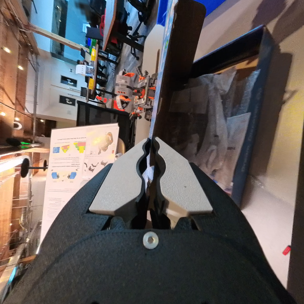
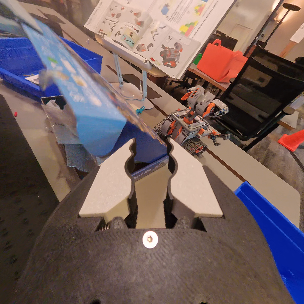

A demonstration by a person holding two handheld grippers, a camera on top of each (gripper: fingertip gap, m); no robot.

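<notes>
In the left wrist view my left gripper (image 1: 151, 139) is shut on the free edge of a cardboard box lid (image 1: 179, 82), blue and printed outside and dark inside. The lid stands up from the open blue box (image 1: 243, 148), which holds clear plastic bags (image 1: 213, 123). In the right wrist view the raised lid (image 2: 79, 85) slants over the box, and my right gripper (image 2: 151, 141) is open and holds nothing. Its fingertips sit just before the box's near corner, with the box's front wall (image 2: 148, 174) showing between the fingers, which do not press on it.
A grey and orange toy robot (image 2: 190, 125) stands on the table just beyond the box; it also shows in the left wrist view (image 1: 139, 92). An instruction booklet on a stand (image 2: 148, 32), a blue bin (image 2: 16, 57), another blue bin (image 2: 271, 222) and a black chair (image 2: 263, 98) surround the spot.
</notes>
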